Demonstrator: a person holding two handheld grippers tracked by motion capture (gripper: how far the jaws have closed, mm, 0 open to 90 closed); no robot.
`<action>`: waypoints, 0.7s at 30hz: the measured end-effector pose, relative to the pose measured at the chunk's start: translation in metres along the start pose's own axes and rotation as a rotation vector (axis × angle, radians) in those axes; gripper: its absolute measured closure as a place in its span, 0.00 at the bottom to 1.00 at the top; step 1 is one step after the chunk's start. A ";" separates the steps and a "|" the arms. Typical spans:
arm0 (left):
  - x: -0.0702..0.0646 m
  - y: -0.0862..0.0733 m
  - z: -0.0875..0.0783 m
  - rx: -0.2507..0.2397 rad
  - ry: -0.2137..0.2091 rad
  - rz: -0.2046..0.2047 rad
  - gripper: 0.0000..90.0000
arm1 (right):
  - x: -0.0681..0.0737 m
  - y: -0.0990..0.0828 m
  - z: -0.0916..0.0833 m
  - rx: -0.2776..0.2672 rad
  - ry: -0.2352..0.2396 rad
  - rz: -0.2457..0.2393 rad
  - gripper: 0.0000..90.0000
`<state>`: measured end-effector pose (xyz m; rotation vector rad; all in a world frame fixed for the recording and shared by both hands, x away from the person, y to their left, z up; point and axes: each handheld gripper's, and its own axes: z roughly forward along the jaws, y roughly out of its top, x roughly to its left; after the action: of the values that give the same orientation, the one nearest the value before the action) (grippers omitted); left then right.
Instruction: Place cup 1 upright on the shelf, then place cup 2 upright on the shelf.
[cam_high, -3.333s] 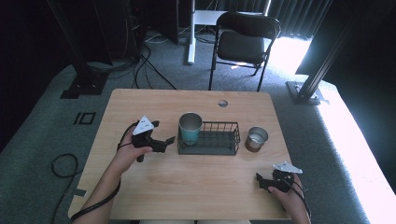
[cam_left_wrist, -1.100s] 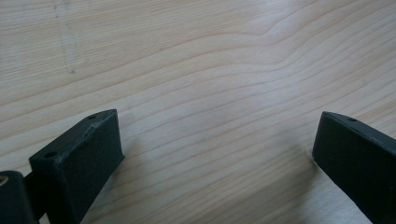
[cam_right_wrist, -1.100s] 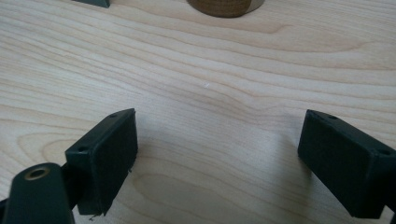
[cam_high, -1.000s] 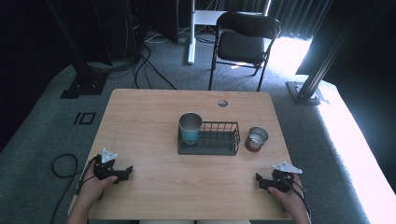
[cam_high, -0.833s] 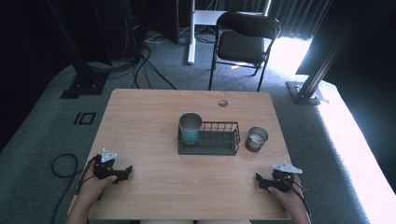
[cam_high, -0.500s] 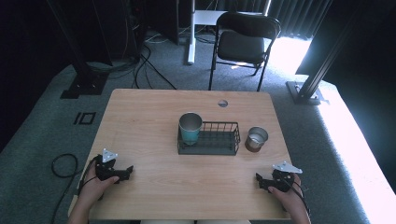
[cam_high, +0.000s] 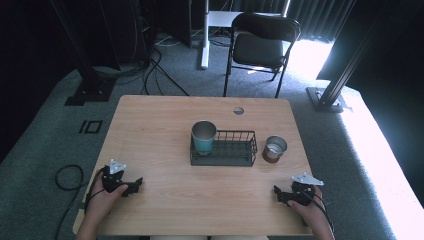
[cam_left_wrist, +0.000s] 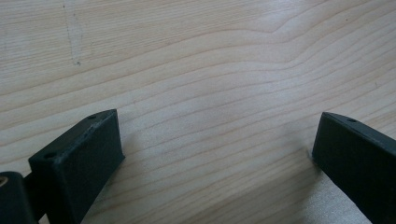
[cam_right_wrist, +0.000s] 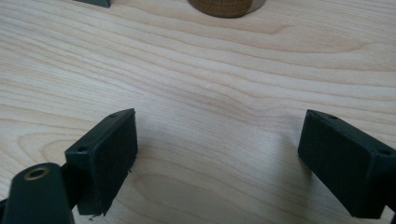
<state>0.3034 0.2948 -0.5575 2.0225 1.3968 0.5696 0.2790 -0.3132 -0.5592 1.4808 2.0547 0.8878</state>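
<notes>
The left claw (cam_high: 136, 184) rests on the table (cam_high: 165, 125) near its front left corner, held in the person's left hand (cam_high: 102, 192), jaws pointing toward the middle of the table. In the left gripper view its two black jaws stand wide apart with only bare wood grain between them, so this claw is open and grips nothing. A grey three-cornered plate sits on top of it and a cable (cam_high: 65, 175) loops off the left edge of the table to the floor

The right claw (cam_high: 278, 192) rests near the front right corner, held in the right hand (cam_high: 312, 210), jaws pointing left and slightly toward the far edge. In the right gripper view its jaws are also spread wide over bare wood, open and empty; at the top of that view the brown base of the tin (cam_right_wrist: 226, 5) shows, well ahead of the jaws, and a dark corner of the basket (cam_right_wrist: 93, 2) shows at the upper left

The wire basket (cam_high: 235, 155) stands at the middle of the table, a little toward the right edge. The cup (cam_high: 204, 136), metal-rimmed with a teal body, stands upright in the basket's left end. The tin (cam_high: 275, 148), small, round and open-topped, stands upright on the table just beside the basket's right end, apart from it. It lies nearer the right claw than the left, though well apart from both

A small round hole (cam_high: 238, 110) marks the table near the far edge. Beyond the table a black folding chair (cam_high: 262, 45) stands on the grey carpet
</notes>
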 end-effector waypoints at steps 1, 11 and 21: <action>0.000 0.000 0.000 0.000 0.000 0.000 0.02 | 0.000 0.000 0.000 0.000 0.000 0.000 0.13; 0.000 0.000 0.000 0.001 0.000 0.001 0.02 | -0.001 0.001 0.000 -0.010 -0.002 0.031 0.15; 0.000 0.000 0.000 0.001 0.000 0.001 0.02 | -0.002 0.005 0.003 -0.035 0.000 0.045 0.15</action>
<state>0.3033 0.2949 -0.5575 2.0241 1.3963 0.5696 0.2852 -0.3137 -0.5576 1.5141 2.0027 0.9371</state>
